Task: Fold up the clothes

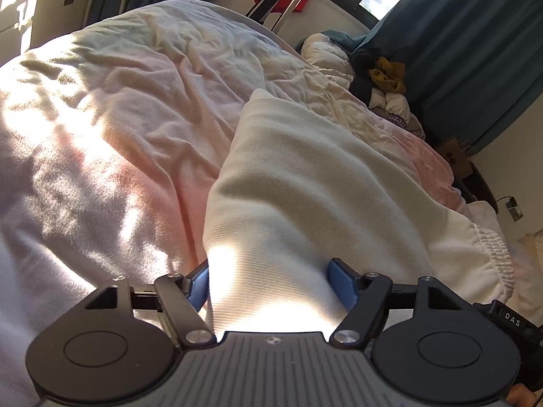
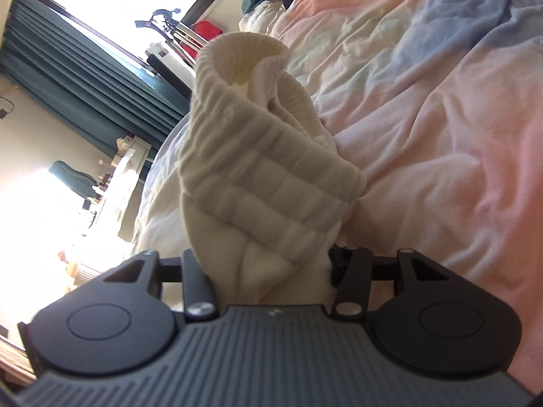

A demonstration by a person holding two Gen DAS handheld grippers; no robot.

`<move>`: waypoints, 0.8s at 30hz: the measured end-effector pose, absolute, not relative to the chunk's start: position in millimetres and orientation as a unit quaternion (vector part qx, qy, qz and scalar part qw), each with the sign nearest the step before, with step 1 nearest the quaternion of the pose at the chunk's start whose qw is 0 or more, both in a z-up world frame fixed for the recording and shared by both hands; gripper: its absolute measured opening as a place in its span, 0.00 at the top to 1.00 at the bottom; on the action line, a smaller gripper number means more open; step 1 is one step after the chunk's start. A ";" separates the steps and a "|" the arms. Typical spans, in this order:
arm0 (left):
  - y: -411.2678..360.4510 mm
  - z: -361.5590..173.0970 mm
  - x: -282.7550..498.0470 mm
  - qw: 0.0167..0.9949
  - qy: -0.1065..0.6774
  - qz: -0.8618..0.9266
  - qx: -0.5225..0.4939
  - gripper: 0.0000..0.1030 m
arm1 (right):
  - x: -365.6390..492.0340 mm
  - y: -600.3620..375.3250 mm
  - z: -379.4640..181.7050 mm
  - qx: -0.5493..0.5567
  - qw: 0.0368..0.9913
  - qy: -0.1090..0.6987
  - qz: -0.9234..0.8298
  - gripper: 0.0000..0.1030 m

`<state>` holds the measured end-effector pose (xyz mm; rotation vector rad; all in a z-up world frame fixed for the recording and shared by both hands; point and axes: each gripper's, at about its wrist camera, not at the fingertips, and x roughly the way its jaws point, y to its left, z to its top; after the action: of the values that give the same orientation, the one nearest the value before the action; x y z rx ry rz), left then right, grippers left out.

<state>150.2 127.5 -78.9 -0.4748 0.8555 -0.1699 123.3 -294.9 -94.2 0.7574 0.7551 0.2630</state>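
The left gripper [image 1: 268, 279] pinches the cream knitted garment [image 1: 305, 176], whose long axis stretches away across the rumpled pastel bed [image 1: 118, 118]. The right gripper [image 2: 268, 264] seemingly clenches its gathered elastic waistband [image 2: 258, 156], so both ends are equally reachable.

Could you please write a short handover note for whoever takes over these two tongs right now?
Left tongs: closed on the smooth end of the cream knit garment.
Right tongs: closed on its bunched elastic waistband.
Garment: one end held in each tongs, the rest trailing onto the pastel bedspread.
Done: both ends gripped.
Left: spread it flat, then fold. More clothes are heaped at the far side of the bed.
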 end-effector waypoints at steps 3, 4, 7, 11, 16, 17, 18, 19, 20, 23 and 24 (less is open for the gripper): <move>125.7 -66.7 144.7 0.885 0.401 -0.084 -0.220 0.59 | 117.3 -292.7 -80.7 0.345 0.861 0.348 0.132 0.62; 124.8 -61.8 142.7 0.887 0.398 -0.086 -0.218 0.64 | 115.2 -294.1 -75.3 0.345 0.862 0.345 0.136 0.64; 113.6 -40.3 133.9 0.897 0.385 -0.091 -0.196 0.71 | 105.9 -300.8 -57.0 0.344 0.864 0.337 0.145 0.67; 90.5 -3.1 121.4 0.904 0.368 -0.113 -0.185 0.73 | 93.9 -317.2 -25.5 0.349 0.871 0.312 0.152 0.68; 39.5 45.6 106.1 0.910 0.343 -0.157 -0.173 0.73 | 68.0 -364.7 18.1 0.349 0.885 0.272 0.145 0.68; 24.4 54.5 103.5 0.910 0.340 -0.167 -0.170 0.73 | 59.5 -379.8 26.0 0.349 0.889 0.262 0.140 0.68; 4.6 63.8 101.0 0.909 0.337 -0.181 -0.166 0.73 | 50.9 -394.9 33.9 0.350 0.892 0.252 0.134 0.68; -15.3 72.4 98.7 0.908 0.334 -0.194 -0.163 0.73 | 42.4 -410.0 41.7 0.350 0.896 0.242 0.129 0.68; -36.0 79.2 96.7 0.907 0.332 -0.208 -0.158 0.73 | 32.8 -427.3 49.1 0.351 0.900 0.230 0.121 0.68; -109.9 96.7 89.5 0.902 0.320 -0.255 -0.140 0.73 | 0.3 -489.6 64.7 0.356 0.910 0.195 0.087 0.68; -136.2 101.4 86.7 0.899 0.316 -0.271 -0.133 0.73 | -10.3 -510.9 68.4 0.359 0.912 0.184 0.074 0.68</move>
<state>86.7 -136.2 101.4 -0.2755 0.6544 -0.5619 -10.3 -510.9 68.4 0.7390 0.3789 0.1526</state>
